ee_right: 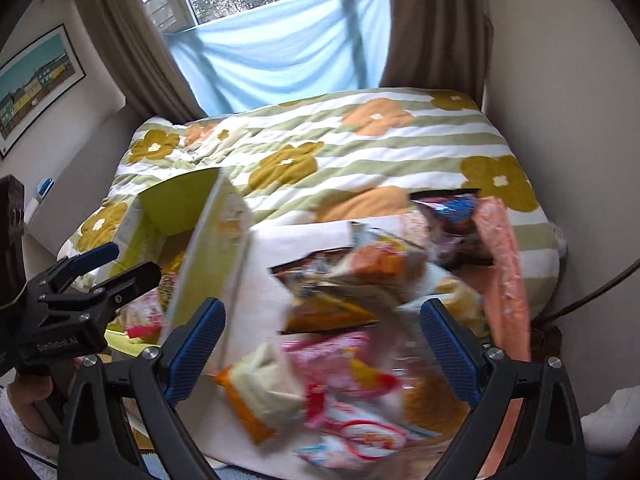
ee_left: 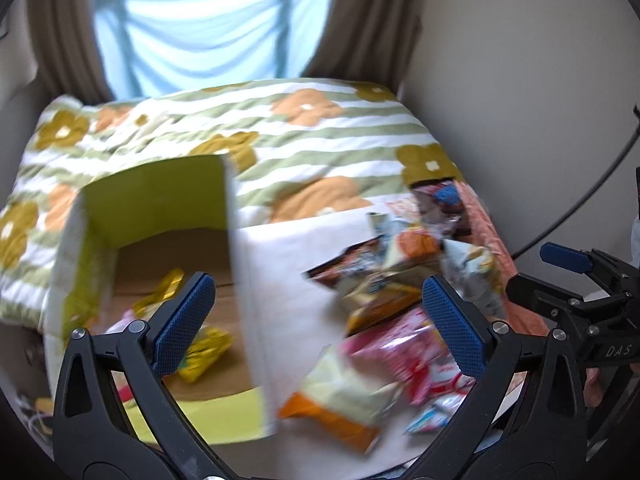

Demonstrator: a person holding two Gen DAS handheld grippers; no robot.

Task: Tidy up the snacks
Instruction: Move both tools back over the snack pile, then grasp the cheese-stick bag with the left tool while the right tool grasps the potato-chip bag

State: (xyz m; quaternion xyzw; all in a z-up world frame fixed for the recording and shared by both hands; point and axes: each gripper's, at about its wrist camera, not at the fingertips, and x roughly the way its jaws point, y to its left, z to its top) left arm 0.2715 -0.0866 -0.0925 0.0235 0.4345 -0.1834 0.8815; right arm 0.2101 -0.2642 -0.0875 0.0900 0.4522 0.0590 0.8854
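A green box stands open on the left of the bed, with yellow snack packets on its cardboard floor. A blurred pile of snack packets lies on a white sheet to its right, including a pink packet and a pale packet with an orange end. My left gripper is open and empty, spanning the box's right wall; it also shows as the left gripper over the box. My right gripper hangs open and empty above the pile, and appears as the right gripper at the edge.
A floral striped quilt covers the bed. A salmon-pink box with more packets sits at the pile's right, near the wall. A dark cable runs along that wall. Curtains and a window stand behind the bed.
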